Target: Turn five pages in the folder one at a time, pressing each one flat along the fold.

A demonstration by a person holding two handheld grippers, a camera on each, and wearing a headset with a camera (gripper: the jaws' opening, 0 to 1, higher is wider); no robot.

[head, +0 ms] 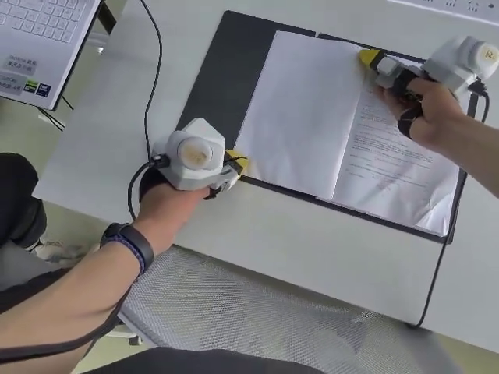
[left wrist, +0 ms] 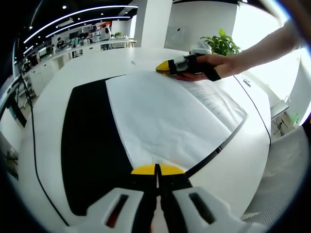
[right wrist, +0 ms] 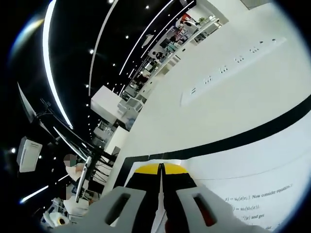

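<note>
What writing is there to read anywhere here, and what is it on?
"Now consider equation": on the printed page in the folder.
Other lines on that page: too small to read.
The stickers on the laptop: too blurred to read.

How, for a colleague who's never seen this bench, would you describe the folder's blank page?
On the white workbench lies an open black folder. Left of its fold lies the blank white paper sheet, the left gripper at its near corner. Unlike the printed page to its right, it bears no text.
</note>
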